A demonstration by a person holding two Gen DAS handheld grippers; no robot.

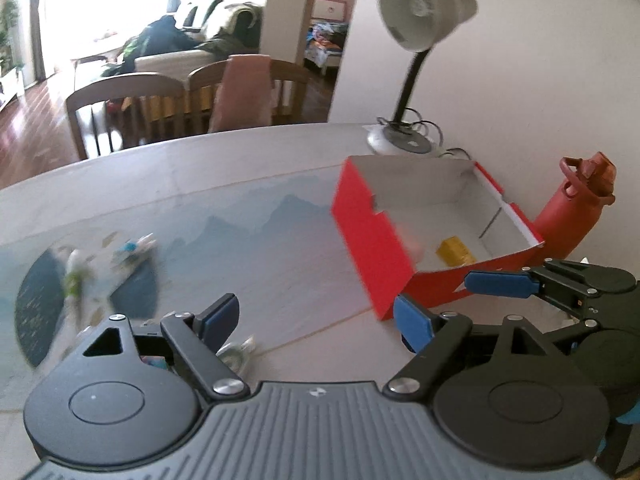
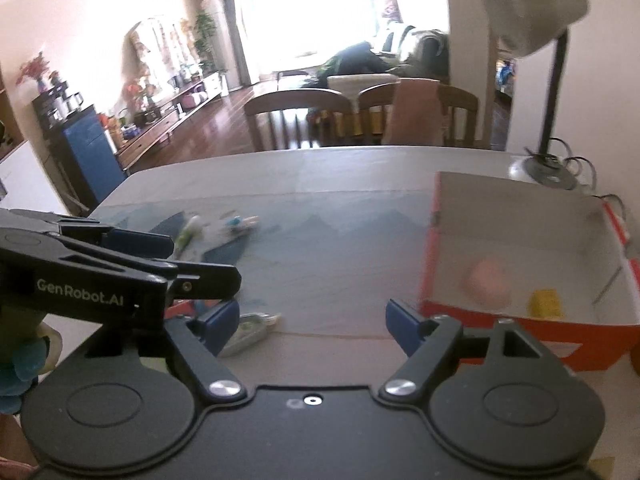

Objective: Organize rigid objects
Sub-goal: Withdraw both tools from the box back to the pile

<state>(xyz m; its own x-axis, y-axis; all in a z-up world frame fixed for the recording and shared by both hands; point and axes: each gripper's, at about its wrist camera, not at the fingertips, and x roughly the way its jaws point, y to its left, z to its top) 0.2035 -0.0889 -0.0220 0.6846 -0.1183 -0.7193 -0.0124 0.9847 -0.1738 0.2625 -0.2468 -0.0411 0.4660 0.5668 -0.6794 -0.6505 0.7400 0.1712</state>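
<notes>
A red cardboard box (image 1: pixel 372 248) with a white inside stands open on the table. A yellow block (image 1: pixel 454 252) and a blurred pink ball (image 2: pixel 486 284) lie in it. My left gripper (image 1: pixel 318 320) hovers open and empty just left of the box's near corner. My right gripper (image 2: pixel 312 324) is open and empty too, beside the box's (image 2: pixel 520 328) near wall. A small metal object (image 2: pixel 252 330) lies on the table by its left finger. Several small items (image 2: pixel 240 224) and a green-white tube (image 2: pixel 188 236) lie farther out on the blue mat (image 2: pixel 320 248).
A grey desk lamp (image 1: pixel 416 20) stands behind the box against the wall, its cable coiled at the base. A red water bottle (image 1: pixel 576 208) stands right of the box. Two wooden chairs (image 2: pixel 300 120) sit at the table's far edge.
</notes>
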